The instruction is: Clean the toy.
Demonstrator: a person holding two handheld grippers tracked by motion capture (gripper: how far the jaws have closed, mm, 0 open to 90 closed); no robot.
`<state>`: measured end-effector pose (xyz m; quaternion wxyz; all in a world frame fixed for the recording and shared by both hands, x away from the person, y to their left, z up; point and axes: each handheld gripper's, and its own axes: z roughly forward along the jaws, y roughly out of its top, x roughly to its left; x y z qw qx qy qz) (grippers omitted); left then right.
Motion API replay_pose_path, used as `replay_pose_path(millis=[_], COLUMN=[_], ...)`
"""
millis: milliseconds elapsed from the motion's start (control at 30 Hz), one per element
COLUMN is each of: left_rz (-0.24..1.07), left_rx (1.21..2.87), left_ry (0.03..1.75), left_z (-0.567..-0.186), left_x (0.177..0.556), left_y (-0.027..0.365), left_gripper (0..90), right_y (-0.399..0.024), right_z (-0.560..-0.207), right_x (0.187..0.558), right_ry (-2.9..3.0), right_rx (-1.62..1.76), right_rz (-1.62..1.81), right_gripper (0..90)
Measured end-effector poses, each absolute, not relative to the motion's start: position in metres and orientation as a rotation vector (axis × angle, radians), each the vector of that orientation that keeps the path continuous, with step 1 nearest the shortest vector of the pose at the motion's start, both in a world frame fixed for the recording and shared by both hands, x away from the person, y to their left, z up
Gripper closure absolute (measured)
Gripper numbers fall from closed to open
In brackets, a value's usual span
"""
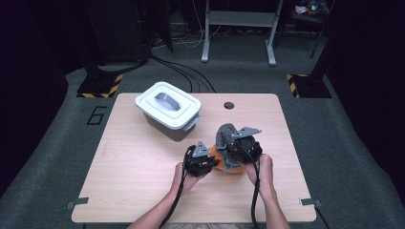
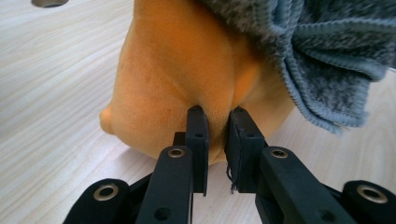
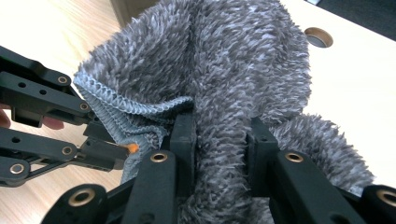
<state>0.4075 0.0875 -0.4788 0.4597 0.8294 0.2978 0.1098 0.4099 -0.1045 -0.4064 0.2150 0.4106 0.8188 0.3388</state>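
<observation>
An orange soft cloth [image 1: 228, 170] [image 2: 177, 70] lies on the wooden table [image 1: 133, 181], partly covered by a grey fluffy cloth [image 1: 225, 135] [image 2: 327, 51] [image 3: 233, 60]. My left gripper [image 1: 215, 162] [image 2: 217, 122] comes in from the left and is shut on a fold of the orange cloth. My right gripper [image 1: 230, 153] [image 3: 219, 127] is shut on a bunch of the grey cloth, holding it up a little above the orange one. In the right gripper view the left gripper [image 3: 116, 151] reaches under the grey cloth's stitched edge.
A grey bin with a white lid [image 1: 168, 107] stands at the back left of the table. A round cable hole [image 1: 229, 105] [image 3: 318, 36] sits near the far edge. Bare table spreads to the left and front.
</observation>
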Motion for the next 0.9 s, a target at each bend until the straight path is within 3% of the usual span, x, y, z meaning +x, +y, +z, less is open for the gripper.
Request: replay_pose_path(millis=[900], left_rz=[0.269], left_rx=[2.019], left_ry=[0.791], left_z=[-0.486], left_x=[0.41], left_y=[0.09], left_gripper=[79.7], right_y=[-0.151], right_z=[-0.425], right_x=[0.397], right_ry=[2.199], right_rx=[1.287], right_rz=[0.943], right_gripper=[68.2])
